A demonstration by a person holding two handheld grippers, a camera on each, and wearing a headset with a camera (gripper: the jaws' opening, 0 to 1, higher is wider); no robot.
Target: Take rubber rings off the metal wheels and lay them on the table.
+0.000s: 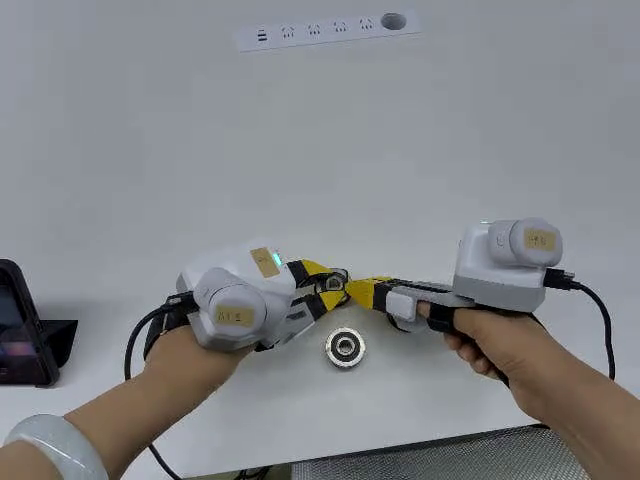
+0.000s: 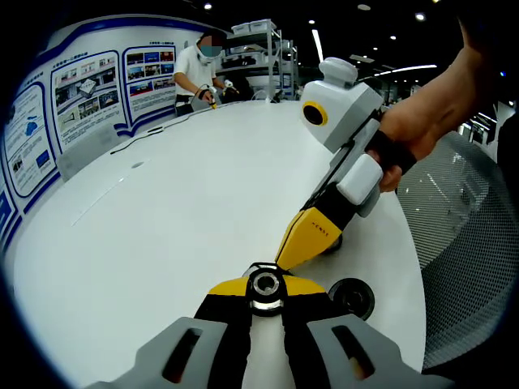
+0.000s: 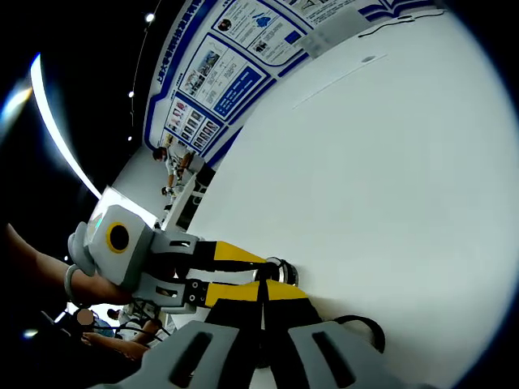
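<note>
Small silvery metal wheel (image 2: 266,288) with a dark band round it sits clamped between the yellow-tipped jaws of my left gripper (image 1: 330,285), held up off the surface. My right gripper (image 1: 357,290) comes in from the other side. Its jaws are drawn together and its tips are right at the wheel's rim. I cannot tell whether any rubber is caught between them. A second metal wheel (image 1: 345,347) lies flat on the white tabletop (image 1: 320,150), just below where the two grippers meet and touching neither.

The tabletop is broad, smooth and pale. A white power strip (image 1: 325,28) lies along its far side, and a black device (image 1: 20,325) is propped on a stand at the left edge. In the left gripper view, blue-and-white display panels (image 2: 105,81) line the curved wall beyond the table. A person (image 2: 197,69) stands at the far end near metal shelving, under bright ceiling lights (image 2: 316,44). A grey mesh chair back (image 2: 458,243) sits beside the table's near edge.
</note>
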